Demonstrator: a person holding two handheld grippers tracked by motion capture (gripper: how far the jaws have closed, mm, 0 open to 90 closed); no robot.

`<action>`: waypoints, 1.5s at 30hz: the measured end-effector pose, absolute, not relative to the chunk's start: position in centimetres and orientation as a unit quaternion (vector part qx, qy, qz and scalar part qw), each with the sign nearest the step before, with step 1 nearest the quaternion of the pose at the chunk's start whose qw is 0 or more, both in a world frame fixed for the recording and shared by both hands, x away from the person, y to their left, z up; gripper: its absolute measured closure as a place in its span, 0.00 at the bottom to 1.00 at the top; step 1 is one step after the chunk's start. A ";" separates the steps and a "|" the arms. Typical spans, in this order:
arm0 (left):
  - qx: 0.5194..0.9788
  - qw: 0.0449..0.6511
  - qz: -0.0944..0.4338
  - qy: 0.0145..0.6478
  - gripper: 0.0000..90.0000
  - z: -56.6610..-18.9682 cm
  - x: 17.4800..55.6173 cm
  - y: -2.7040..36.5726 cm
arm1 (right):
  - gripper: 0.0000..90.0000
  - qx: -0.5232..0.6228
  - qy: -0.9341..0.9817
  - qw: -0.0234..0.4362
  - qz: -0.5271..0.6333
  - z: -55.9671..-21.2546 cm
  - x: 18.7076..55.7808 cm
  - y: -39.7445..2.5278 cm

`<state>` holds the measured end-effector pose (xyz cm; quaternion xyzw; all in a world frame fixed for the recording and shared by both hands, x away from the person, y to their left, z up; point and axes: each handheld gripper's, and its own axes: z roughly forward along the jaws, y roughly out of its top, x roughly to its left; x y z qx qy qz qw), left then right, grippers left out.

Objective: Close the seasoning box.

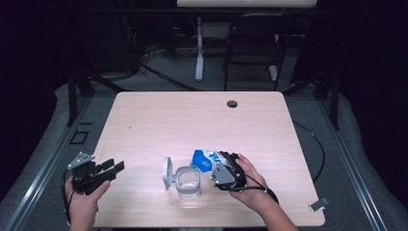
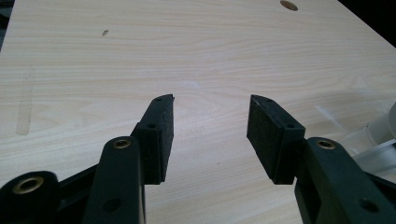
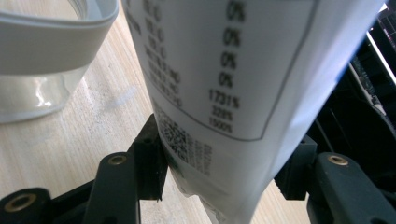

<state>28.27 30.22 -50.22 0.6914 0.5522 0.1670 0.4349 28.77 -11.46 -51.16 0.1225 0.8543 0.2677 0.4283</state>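
Blue-and-white pouch [image 1: 206, 159] is what we are clamping in our right gripper [image 1: 222, 169] beside the clear jar [image 1: 187, 183], while our left gripper [image 1: 109, 169] is hovering with jaws apart.

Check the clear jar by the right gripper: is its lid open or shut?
Open. In the high view the clear jar has its grey lid swung up at its left side, leaving the mouth uncovered.
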 end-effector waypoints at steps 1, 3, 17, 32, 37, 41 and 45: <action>0.691 0.435 0.167 0.552 0.58 -50.2 28.3 30.2 | 0.51 0.122 0.854 0.428 0.271 -51.2 28.8 -11.4; 0.691 0.434 0.167 0.553 0.58 -50.2 28.3 30.3 | 0.51 0.116 0.857 0.426 0.265 -51.1 28.7 -11.4; 0.691 0.435 0.167 0.553 0.58 -50.2 28.3 30.3 | 0.51 0.083 0.864 0.433 0.245 -50.9 28.4 -10.8; 0.688 0.437 0.167 0.555 0.58 -50.3 28.3 30.3 | 0.51 0.047 0.870 0.439 0.219 -52.1 27.8 -10.3; 0.685 0.439 0.170 0.556 0.58 -50.3 28.3 30.4 | 0.51 0.043 0.872 0.438 0.212 -52.3 27.9 -10.1; 0.688 0.436 0.167 0.556 0.58 -50.2 28.3 30.5 | 0.51 0.040 0.871 0.442 0.211 -52.5 27.8 -10.2; 0.687 0.436 0.168 0.556 0.58 -50.3 28.3 30.5 | 0.51 0.032 0.872 0.444 0.204 -52.7 27.8 -10.4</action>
